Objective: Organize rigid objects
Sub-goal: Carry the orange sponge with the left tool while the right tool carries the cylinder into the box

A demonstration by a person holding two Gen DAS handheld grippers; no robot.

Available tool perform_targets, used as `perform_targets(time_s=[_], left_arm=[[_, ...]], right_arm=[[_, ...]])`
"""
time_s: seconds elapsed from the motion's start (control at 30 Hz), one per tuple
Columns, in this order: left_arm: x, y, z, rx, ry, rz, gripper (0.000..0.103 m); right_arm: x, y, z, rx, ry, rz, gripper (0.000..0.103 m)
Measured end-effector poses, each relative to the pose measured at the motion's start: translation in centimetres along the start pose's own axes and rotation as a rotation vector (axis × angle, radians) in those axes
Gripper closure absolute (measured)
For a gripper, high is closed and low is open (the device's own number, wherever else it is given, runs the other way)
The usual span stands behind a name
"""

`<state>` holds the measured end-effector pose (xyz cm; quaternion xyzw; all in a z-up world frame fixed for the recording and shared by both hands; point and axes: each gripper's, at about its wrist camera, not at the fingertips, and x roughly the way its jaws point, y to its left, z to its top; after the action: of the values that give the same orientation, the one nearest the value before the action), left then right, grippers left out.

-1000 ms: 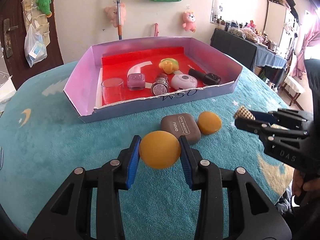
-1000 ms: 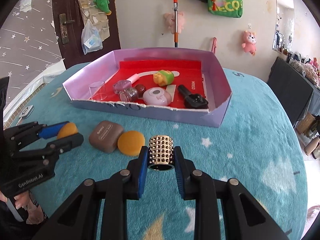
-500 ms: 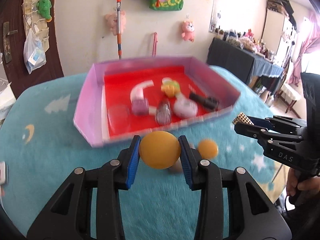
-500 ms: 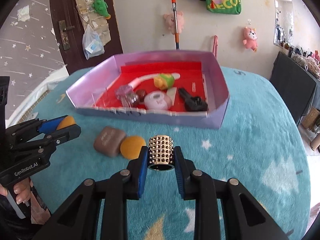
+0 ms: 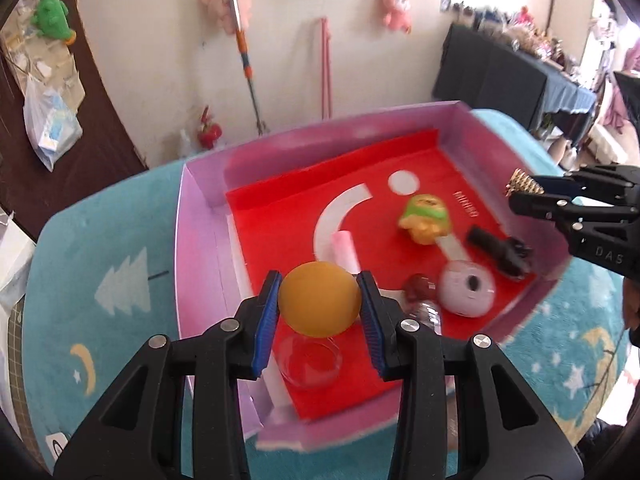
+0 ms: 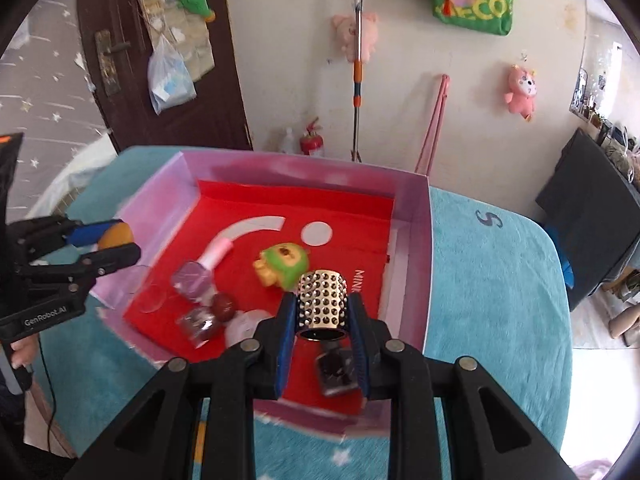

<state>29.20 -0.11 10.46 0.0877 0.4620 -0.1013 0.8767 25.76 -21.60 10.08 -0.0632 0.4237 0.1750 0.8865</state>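
Observation:
My left gripper (image 5: 320,304) is shut on an orange ball (image 5: 319,300), held above the near-left part of the purple box (image 5: 200,240) with its red floor. It also shows in the right wrist view (image 6: 108,240). My right gripper (image 6: 322,312) is shut on a studded metal cylinder (image 6: 322,304), held above the box's near-right part, over a black device (image 6: 334,368). It shows in the left wrist view (image 5: 528,192) at the box's right wall.
In the box lie a green-and-yellow toy (image 5: 426,218), a clear glass cup (image 5: 310,364), a pink tube (image 5: 346,250), a round pink case (image 5: 466,288), a dark red ball (image 5: 418,286) and a black device (image 5: 500,252). A teal cloth (image 6: 492,300) covers the table.
Both grippers have risen and moved forward from over the cloth to above the box, each still holding its object. The brown case and second orange ball have dropped out of view.

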Motion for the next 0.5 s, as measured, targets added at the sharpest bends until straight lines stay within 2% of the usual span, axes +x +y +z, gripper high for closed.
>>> perform_targets(time_s=[0.2, 0.37, 0.5], left_arm=[[3.2, 0.6, 1.0, 0.004, 0.089, 0.026, 0.067], [5.1, 0.9, 1.6, 0.004, 0.132, 0.050, 0.067], [6.4, 0.8, 2.1, 0.003, 0.165, 0.041, 0.067]], right_arm=[[4.1, -0.4, 2.6, -0.041, 0.124, -0.032, 0.076], [6.4, -0.4, 3.4, -0.056, 0.204, -0.061, 0.076], [7.9, -0.5, 3.7, -0.059, 0.248, -0.073, 0.076]])
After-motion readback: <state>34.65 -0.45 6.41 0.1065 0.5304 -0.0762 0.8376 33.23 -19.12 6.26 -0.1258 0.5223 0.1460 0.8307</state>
